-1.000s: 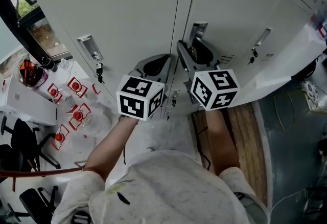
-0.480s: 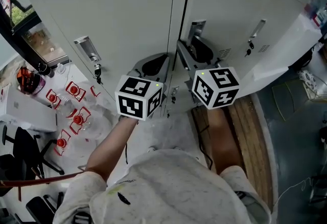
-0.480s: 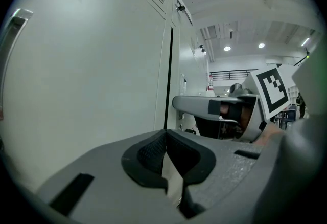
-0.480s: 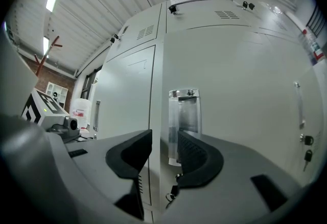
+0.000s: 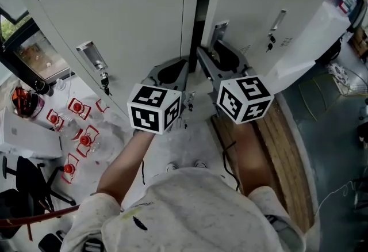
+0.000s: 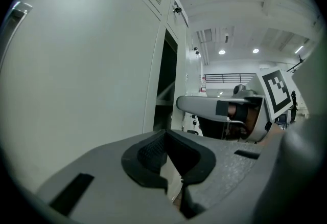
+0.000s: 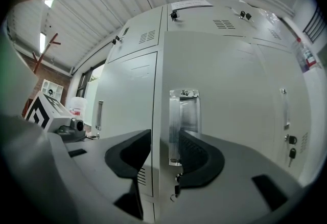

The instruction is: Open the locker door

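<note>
Nearest thing is the person's two forearms stretched out, each ending in a marker cube, the left cube [image 5: 154,108] and the right cube [image 5: 244,98]. Down on the floor by their left side there's a scatter of small red-and-clear bits [image 5: 77,108], no idea what they are.

Just past the cubes, the left tongs [image 6: 166,135] are clenched with nothing in them. They hang in front of the neighbouring locker door [image 5: 126,21], close to its right edge.

The right tongs [image 7: 164,142] are released. The jaws have just been opening and now stand wide, straddling the left edge of the locker door [image 5: 259,3]. Its recessed metal handle [image 7: 183,126] sits between them, and the right pad is just beside it but doesn't look like it's pressing.

The door itself is ajar, with a dark gap [image 5: 198,9] running up along its left edge between it and the neighbouring locker.

Further right is another closed locker with its own slim handle [image 5: 278,19].
</note>
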